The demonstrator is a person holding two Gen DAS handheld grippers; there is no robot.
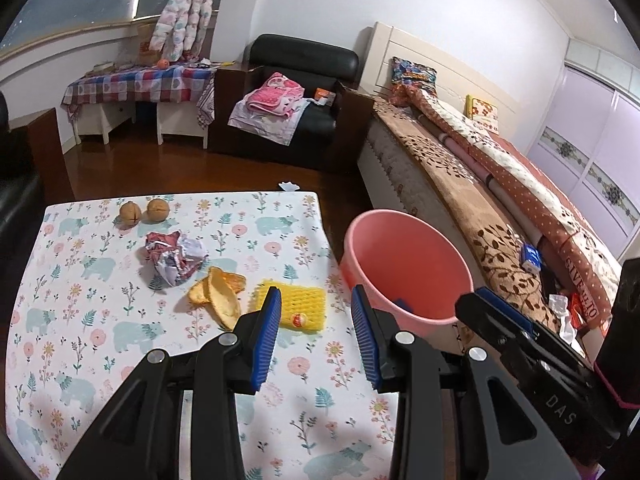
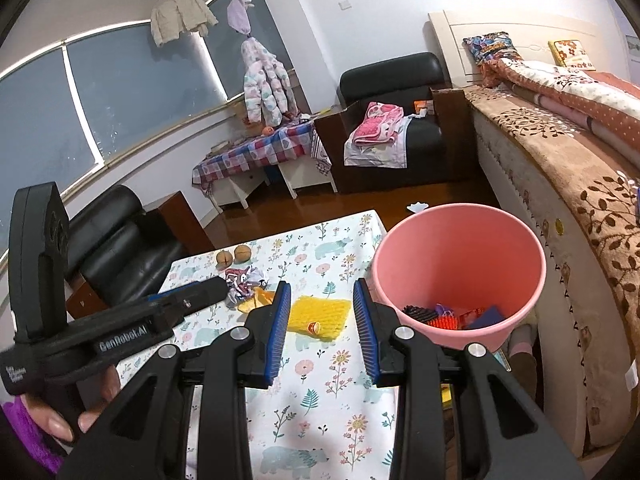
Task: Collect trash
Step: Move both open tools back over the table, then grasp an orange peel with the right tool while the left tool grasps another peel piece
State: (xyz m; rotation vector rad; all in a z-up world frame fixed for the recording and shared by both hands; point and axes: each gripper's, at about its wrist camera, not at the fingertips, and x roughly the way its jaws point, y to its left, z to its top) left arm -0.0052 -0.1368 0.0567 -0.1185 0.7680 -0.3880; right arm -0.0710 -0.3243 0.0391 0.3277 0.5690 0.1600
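Beside table (image 1: 60,280): pink bucket (image 1: 404,264), bed (image 1: 460,200).

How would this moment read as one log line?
left claw: open, empty | right claw: open, empty | yellow foam net: on table | pink bucket: holds trash

On the black body of the right gripper (image 1: 492,300), seen from the left wrist camera, the letters "DAS" stand in grey. On the side of the left gripper (image 2: 212,289), in the right wrist view, white letters read "GenRobot.AI". On the orange quilt border (image 1: 585,280) part of a text reads "GIVE ... TO".
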